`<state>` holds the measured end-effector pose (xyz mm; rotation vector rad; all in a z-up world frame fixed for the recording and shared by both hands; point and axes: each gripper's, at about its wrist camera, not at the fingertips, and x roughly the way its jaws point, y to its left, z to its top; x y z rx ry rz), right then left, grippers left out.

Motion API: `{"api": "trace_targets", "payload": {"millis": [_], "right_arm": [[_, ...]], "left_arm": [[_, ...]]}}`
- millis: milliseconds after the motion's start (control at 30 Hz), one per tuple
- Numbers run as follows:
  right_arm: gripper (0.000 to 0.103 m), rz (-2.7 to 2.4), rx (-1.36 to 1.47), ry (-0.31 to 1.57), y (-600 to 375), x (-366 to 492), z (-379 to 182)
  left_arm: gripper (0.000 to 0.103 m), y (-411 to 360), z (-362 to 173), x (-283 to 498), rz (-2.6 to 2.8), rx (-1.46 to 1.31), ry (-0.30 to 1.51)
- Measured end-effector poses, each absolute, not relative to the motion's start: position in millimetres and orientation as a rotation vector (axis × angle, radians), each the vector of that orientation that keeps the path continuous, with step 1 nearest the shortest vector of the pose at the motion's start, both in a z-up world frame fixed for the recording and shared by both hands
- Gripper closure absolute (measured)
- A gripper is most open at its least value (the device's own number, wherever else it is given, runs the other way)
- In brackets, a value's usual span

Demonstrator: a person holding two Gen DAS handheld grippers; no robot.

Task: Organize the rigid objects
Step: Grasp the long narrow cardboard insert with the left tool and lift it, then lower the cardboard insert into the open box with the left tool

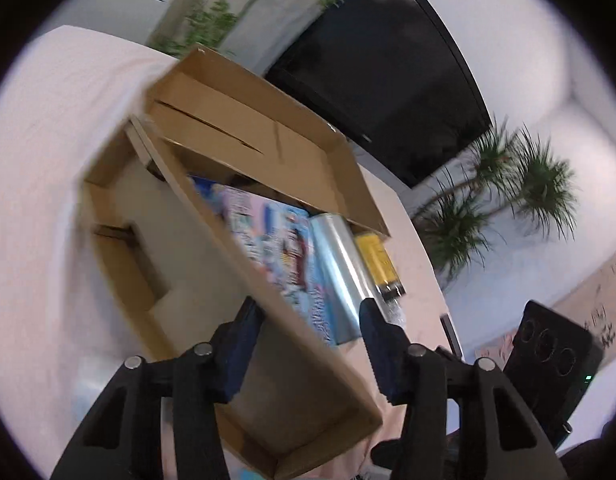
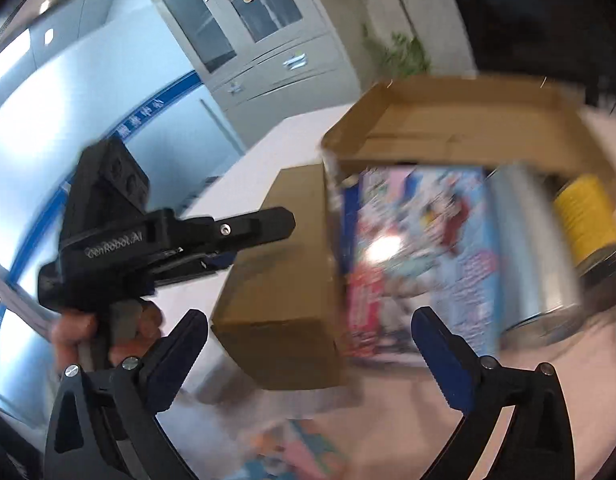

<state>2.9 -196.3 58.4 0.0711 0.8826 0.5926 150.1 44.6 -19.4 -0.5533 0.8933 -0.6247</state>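
Note:
An open cardboard box lies on a pink-covered table. Inside it are a colourful flat pack, a silver cylinder and a yellow container. My left gripper is open, its fingers on either side of a long cardboard flap. In the right wrist view the box holds the same pack, silver cylinder and yellow container. My right gripper is open and empty in front of a brown cardboard flap. The left gripper shows there at the left.
A dark screen and potted plants stand behind the table. A grey cabinet stands at the back. A colourful object lies blurred on the table near my right gripper. The right gripper's body shows at the lower right.

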Motion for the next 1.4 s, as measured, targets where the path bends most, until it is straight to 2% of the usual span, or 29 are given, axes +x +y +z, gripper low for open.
{"api": "trace_targets", "payload": {"millis": [67, 100, 167, 200, 233, 267, 300, 333, 433, 567, 667, 700, 800, 867, 1033, 1200, 1300, 1400], "right_arm": [[0.004, 0.601, 0.064, 0.864, -202, 2, 67], [0.013, 0.613, 0.063, 0.864, -204, 2, 71], [0.021, 0.585, 0.039, 0.858, -205, 4, 73], [0.034, 0.572, 0.033, 0.853, -207, 9, 74], [0.058, 0.564, 0.036, 0.871, -210, 12, 68], [0.073, 0.558, 0.054, 0.903, -215, 20, 61], [0.082, 0.584, 0.101, 0.938, -220, 26, 56], [0.085, 0.579, 0.110, 0.951, -223, 28, 47], [0.086, 0.556, 0.104, 0.958, -224, 30, 36], [0.087, 0.618, 0.130, 1.004, -215, 23, 9], [0.086, 0.676, 0.077, 1.057, -196, 17, -8], [0.084, 0.670, 0.047, 1.060, -190, 17, -14], [0.078, 0.648, -0.017, 1.038, -175, 29, -16], [0.079, 0.646, -0.028, 1.026, -166, 36, -16], [0.084, 0.627, -0.002, 0.951, -158, 43, 3], [0.085, 0.617, 0.059, 0.836, -163, 62, 47], [0.085, 0.609, 0.085, 0.778, -159, 103, 82], [0.085, 0.567, 0.154, 0.793, -154, 185, 105]], "left_arm": [[0.059, 29, -18, 154, -0.655, -0.504, 0.893], [0.061, 19, -19, 155, -0.675, -0.478, 0.898], [0.061, 15, -17, 154, -0.684, -0.457, 0.897], [0.061, 16, -14, 152, -0.673, -0.454, 0.888], [0.061, 19, -11, 149, -0.650, -0.455, 0.876], [0.061, 32, -9, 138, -0.617, -0.463, 0.859], [0.061, 50, -11, 126, -0.564, -0.479, 0.841], [0.059, 66, -13, 115, -0.498, -0.493, 0.829], [0.058, 92, -27, 84, -0.323, -0.533, 0.842], [0.058, 87, -58, 78, -0.258, -0.564, 0.977], [0.061, 77, -70, 82, -0.226, -0.552, 1.003], [0.066, 78, -69, 78, -0.219, -0.533, 0.987], [0.081, 79, -55, 76, -0.158, -0.453, 0.933], [0.089, 82, -45, 78, -0.133, -0.398, 0.906], [0.089, 83, -19, 93, -0.136, -0.348, 0.852], [0.090, 84, 38, 125, -0.180, -0.245, 0.716], [0.090, 80, 73, 186, -0.239, -0.182, 0.676], [0.090, 71, 84, 261, -0.274, -0.128, 0.725]]}}
